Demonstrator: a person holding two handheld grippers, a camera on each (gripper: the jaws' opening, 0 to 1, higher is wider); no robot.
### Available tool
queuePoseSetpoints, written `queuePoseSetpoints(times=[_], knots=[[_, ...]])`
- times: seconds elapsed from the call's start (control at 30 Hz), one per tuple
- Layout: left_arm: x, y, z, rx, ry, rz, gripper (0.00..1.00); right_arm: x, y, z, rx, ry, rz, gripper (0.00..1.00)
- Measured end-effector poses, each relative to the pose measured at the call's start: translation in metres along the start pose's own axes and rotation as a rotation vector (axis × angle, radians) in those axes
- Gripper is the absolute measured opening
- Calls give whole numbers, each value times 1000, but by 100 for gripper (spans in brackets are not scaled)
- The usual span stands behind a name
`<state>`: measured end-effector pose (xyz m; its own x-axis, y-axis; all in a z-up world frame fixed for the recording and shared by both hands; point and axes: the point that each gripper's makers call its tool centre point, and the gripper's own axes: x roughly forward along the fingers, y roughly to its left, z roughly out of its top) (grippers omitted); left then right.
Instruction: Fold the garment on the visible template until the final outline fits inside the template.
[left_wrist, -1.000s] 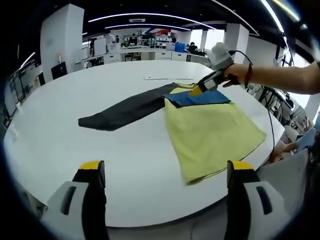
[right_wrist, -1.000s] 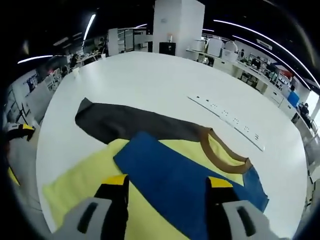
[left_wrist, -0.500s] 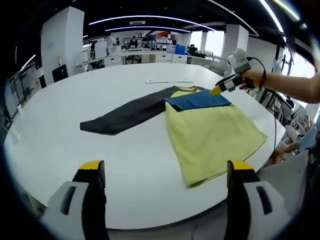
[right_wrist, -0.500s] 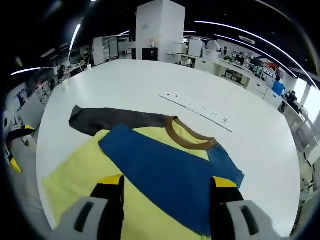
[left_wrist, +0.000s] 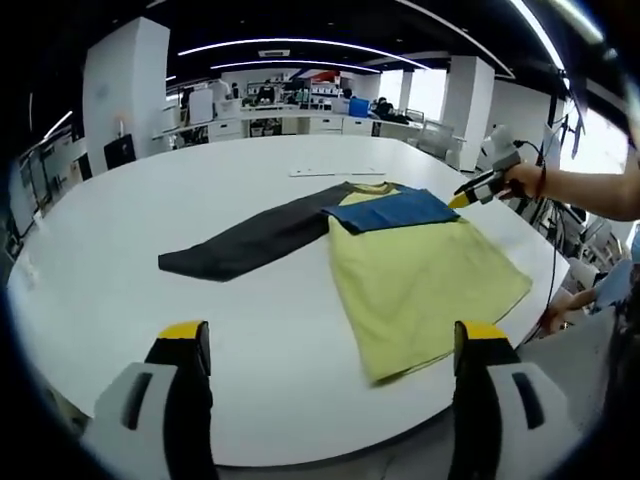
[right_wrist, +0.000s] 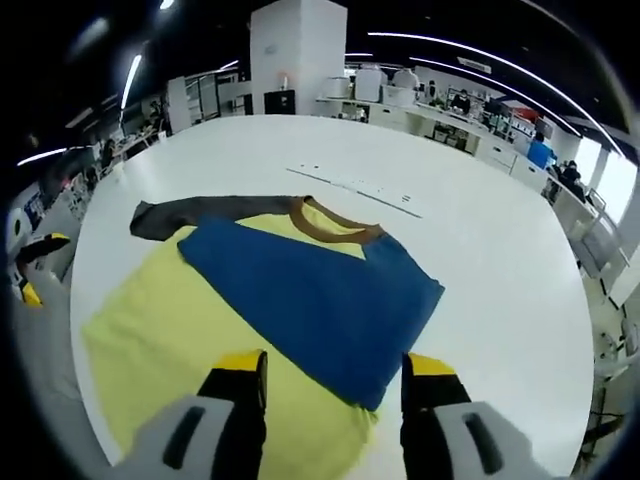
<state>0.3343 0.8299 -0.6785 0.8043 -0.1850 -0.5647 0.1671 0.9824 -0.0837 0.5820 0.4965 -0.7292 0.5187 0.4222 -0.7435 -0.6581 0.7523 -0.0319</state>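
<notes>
Evidently the right tool (left_wrist: 462, 199) had drawn back from the garment (left_wrist: 420, 270) over the past second and now hung off its far edge, which we judged to mean the blue sleeve (right_wrist: 310, 295) fold across the yellow body was finished and released. We found the garment on the white surface (left_wrist: 150, 210), its dark sleeve (left_wrist: 250, 238) still unfolded. Both tools stood wide and empty, the left tool (left_wrist: 335, 345) well short of the cloth.
</notes>
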Motion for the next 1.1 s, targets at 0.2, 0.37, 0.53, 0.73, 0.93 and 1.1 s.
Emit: queuePoseSetpoints(times=[0.2,0.37,0.53,0.73,0.93,1.1], knots=[[1,-1,-2,0,9,1,99,-2,-18,-22,-5,26,-37,32],[1,-1,-3,-2,12,2,99,-4,-20,-33,6,39,-49,23],[1,-1,-3,-4,17,4,98,-4,-18,-39,-1,51,-57,14],[-1,0,-3,-5,20,10,98,-2,-18,-50,31,66,-63,11],[-2,0,-5,-2,32,13,97,2,-17,-52,44,54,-54,9],[-2,-1,-5,-5,36,11,97,5,-17,-50,51,35,-52,0]])
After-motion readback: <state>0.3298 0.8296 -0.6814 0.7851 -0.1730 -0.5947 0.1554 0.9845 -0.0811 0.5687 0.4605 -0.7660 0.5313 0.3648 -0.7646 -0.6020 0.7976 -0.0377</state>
